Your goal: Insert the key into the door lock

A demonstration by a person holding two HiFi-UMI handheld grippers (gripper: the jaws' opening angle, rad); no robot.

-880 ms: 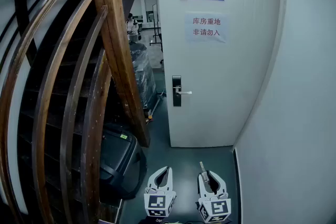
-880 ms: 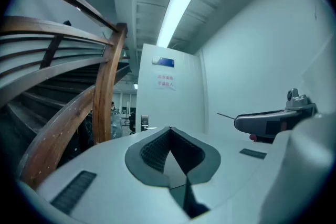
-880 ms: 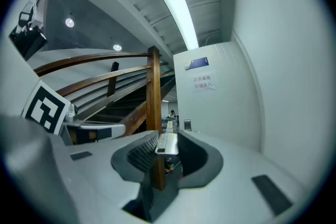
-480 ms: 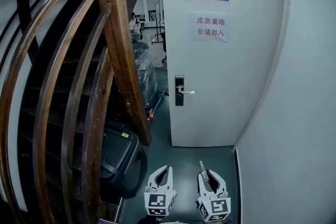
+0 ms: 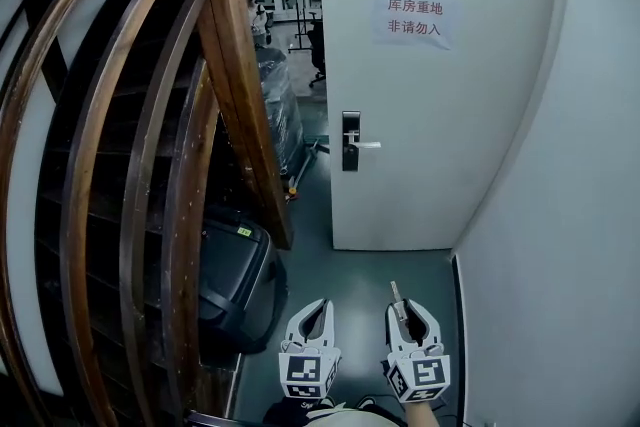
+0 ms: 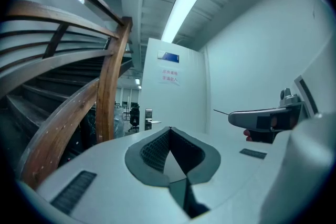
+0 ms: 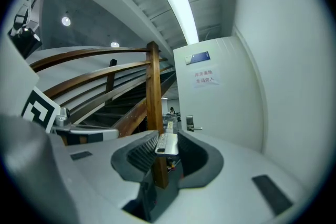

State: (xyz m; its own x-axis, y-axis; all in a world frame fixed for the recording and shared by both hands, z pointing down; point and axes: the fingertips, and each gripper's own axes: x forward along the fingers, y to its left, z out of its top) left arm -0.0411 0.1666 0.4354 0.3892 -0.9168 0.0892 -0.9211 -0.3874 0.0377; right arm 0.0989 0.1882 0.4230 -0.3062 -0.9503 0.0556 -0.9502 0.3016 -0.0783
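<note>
The white door (image 5: 420, 115) stands ajar ahead, with a dark lock plate (image 5: 350, 141) and a silver lever handle (image 5: 367, 145) near its left edge. The lock (image 7: 189, 123) shows small and far off in the right gripper view, and the same lock (image 6: 148, 119) also appears in the left gripper view. My right gripper (image 5: 411, 308) is low in the head view, shut on a silver key (image 5: 395, 293). That key (image 7: 167, 143) lies between the pads, blade pointing forward. My left gripper (image 5: 322, 305) is beside it, shut with nothing in it, its tips meeting (image 6: 169, 128).
A curved wooden stair railing (image 5: 230, 65) fills the left side. A black case (image 5: 235, 275) sits on the floor below it, and a wrapped pallet (image 5: 280, 115) stands in the gap past the door. A white wall (image 5: 560, 215) closes the right. A paper notice (image 5: 414, 19) hangs on the door.
The door and its lock have grown larger and shifted right and up in the head view. Both grippers stay side by side, slightly higher in the picture.
</note>
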